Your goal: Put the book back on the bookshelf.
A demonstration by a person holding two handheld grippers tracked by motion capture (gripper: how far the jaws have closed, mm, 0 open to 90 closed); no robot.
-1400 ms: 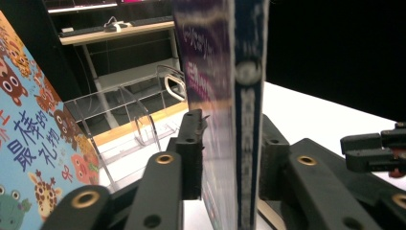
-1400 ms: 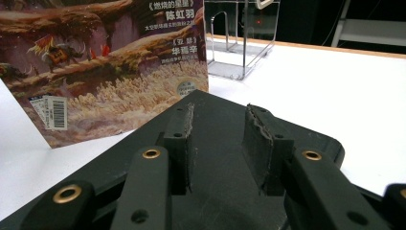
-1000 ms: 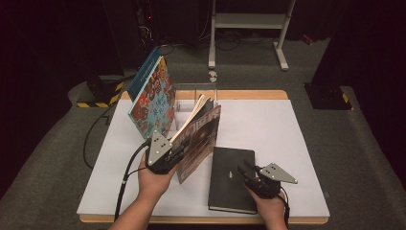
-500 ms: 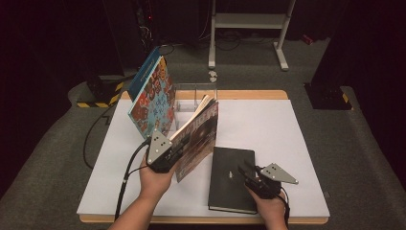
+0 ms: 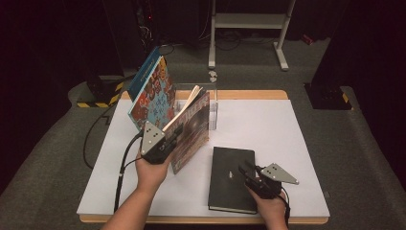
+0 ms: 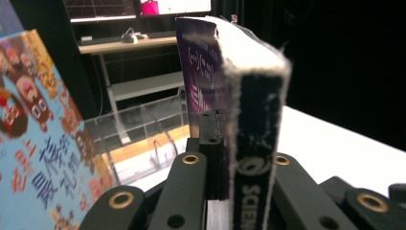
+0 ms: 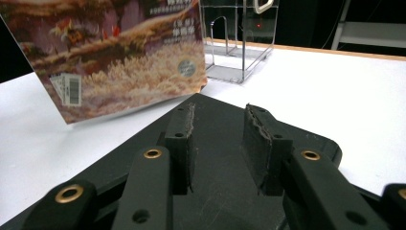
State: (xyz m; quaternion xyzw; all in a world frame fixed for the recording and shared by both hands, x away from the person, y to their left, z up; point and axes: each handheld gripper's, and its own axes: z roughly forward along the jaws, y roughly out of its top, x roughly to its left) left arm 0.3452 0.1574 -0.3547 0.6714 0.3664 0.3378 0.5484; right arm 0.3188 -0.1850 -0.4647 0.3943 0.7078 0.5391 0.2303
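My left gripper [image 5: 173, 135] is shut on the spine edge of a thick magazine [image 5: 191, 128], which stands tilted on the table with its pages fanning at the top. In the left gripper view the jaws [image 6: 230, 163] clamp the magazine's worn dark spine [image 6: 253, 120]. My right gripper [image 5: 245, 170] hovers open just over a black notebook [image 5: 230, 184] that lies flat near the front edge. In the right gripper view its pads [image 7: 218, 143] stand apart with nothing between them above the notebook's cover [image 7: 216, 109]; the magazine's back cover [image 7: 115, 62] is beyond.
A large colourful picture book [image 5: 152, 93] leans at the back left against a clear acrylic rack [image 5: 213, 111]; both also appear in the left gripper view, book [image 6: 38, 143] and rack [image 6: 143, 120]. The white table [image 5: 268, 124] lies bare at the right.
My left gripper has raised the magazine a little and tipped it more upright towards the rack. The right gripper has stayed over the black notebook.
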